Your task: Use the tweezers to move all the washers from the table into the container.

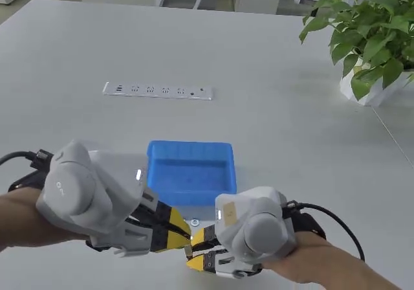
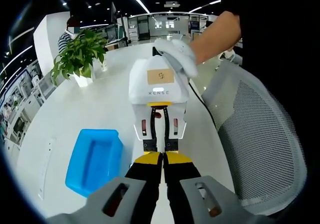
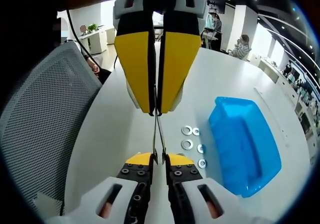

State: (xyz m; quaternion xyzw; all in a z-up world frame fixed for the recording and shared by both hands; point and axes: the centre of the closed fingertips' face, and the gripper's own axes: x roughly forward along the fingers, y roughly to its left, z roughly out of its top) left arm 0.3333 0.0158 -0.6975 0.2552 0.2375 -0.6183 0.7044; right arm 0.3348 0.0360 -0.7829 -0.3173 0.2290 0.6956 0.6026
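Note:
Slim metal tweezers (image 3: 157, 131) run between the two grippers, which face each other tip to tip at the table's near edge. My right gripper (image 3: 159, 159) is shut on one end. The yellow jaws of my left gripper (image 3: 156, 111) close on the other end. In the left gripper view my own left gripper (image 2: 163, 156) meets the white right gripper (image 2: 159, 143) head on. In the head view the left gripper (image 1: 183, 232) comes from the left and the right gripper (image 1: 194, 246) from the right. Several washers (image 3: 187, 144) lie beside the blue container (image 3: 242, 144), (image 1: 191, 172); one washer (image 1: 194, 223) lies just above the jaws.
A white power strip (image 1: 157, 90) lies farther back on the grey table (image 1: 272, 122). A potted plant (image 1: 372, 50) stands at the far right. A mesh office chair (image 2: 255, 139) is behind the near edge. People stand in the room beyond.

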